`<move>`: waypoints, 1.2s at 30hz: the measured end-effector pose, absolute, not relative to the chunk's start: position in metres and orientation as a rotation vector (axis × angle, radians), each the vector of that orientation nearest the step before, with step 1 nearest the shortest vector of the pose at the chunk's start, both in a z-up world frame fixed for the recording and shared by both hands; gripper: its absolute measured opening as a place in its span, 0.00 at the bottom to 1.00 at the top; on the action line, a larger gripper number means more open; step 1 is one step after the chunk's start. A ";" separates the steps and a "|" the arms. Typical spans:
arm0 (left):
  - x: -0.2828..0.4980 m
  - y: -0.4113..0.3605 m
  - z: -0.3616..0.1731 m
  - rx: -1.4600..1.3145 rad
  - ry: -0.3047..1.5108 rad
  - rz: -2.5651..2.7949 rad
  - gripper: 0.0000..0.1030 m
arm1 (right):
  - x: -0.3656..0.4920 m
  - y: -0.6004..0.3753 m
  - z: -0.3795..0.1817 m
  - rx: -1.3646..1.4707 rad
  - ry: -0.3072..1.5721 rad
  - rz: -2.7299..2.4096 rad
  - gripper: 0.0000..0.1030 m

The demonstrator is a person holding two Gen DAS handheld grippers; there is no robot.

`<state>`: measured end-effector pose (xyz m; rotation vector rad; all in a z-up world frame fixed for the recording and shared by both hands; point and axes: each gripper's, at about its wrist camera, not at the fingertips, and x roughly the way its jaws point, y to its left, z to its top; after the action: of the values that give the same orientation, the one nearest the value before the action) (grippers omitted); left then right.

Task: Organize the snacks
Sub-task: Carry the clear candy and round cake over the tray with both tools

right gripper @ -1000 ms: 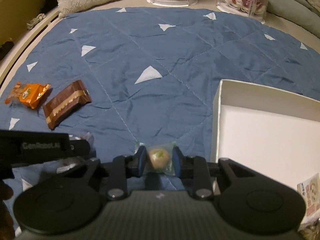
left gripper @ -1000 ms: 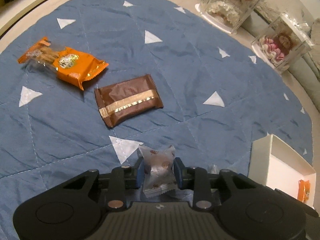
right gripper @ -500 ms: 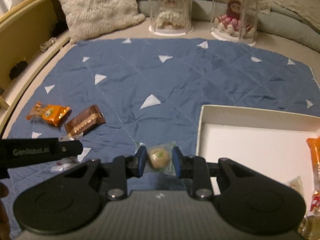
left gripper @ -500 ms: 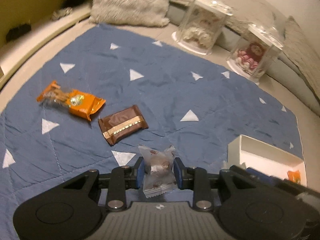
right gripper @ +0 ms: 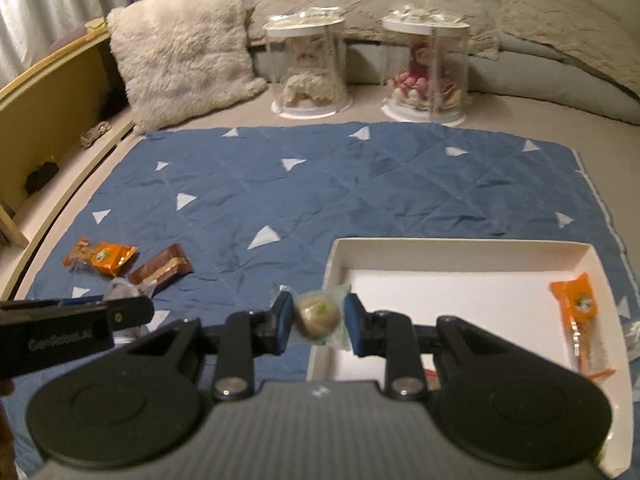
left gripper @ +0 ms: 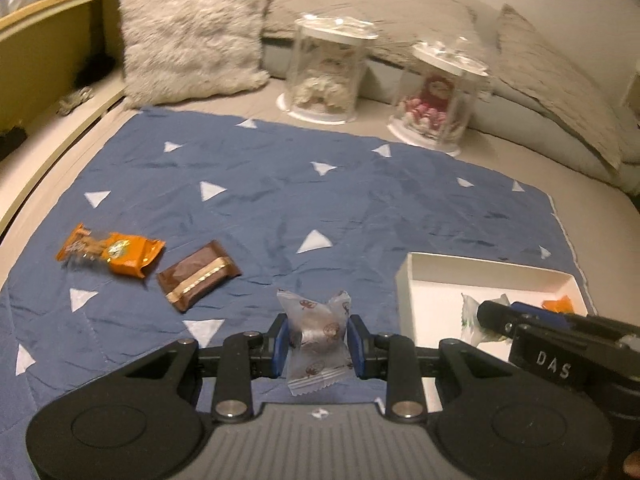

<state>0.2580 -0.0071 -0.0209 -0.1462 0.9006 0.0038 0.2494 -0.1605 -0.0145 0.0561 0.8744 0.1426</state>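
In my left gripper (left gripper: 317, 340) I hold a clear-wrapped brown candy (left gripper: 316, 338), clamped upright between both blue pads and raised clear of the blue quilt (left gripper: 360, 200). In my right gripper (right gripper: 316, 318) I hold a round beige sweet in a clear wrapper (right gripper: 318, 314), likewise pinched between the pads, hanging over the near-left corner of the white box (right gripper: 460, 246). From the right wrist view, the box sits at about 3 o'clock of the held sweet; an orange packet (right gripper: 582, 320) lies inside it along the right wall. At 9 to 10 o'clock, on the quilt, lie a brown bar with a gold band (right gripper: 162, 274) and, just beyond it, an orange snack pack (right gripper: 102, 258); the two are close but apart. The left gripper's body enters this view at 9 o'clock. At 12 o'clock, past the far quilt edge, stand two clear display cases (right gripper: 306, 68) with dolls inside, and at 11 o'clock a fluffy cushion (right gripper: 180, 52).
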 end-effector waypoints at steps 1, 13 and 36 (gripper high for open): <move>0.258 -0.011 -0.021 -0.141 0.898 -0.002 0.32 | 0.247 -0.166 -0.013 0.061 0.870 0.138 0.32; 0.267 -0.073 -0.027 -0.126 0.906 -0.111 0.32 | 0.222 -0.241 -0.001 0.109 0.832 0.050 0.32; 0.295 -0.184 -0.074 -0.103 1.017 -0.342 0.32 | 0.223 -0.359 -0.043 0.144 0.925 -0.119 0.32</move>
<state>0.2951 -0.1843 -0.0738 -0.1026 1.0170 -0.3421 0.2228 -0.3588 -0.0428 0.1440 0.9250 -0.1195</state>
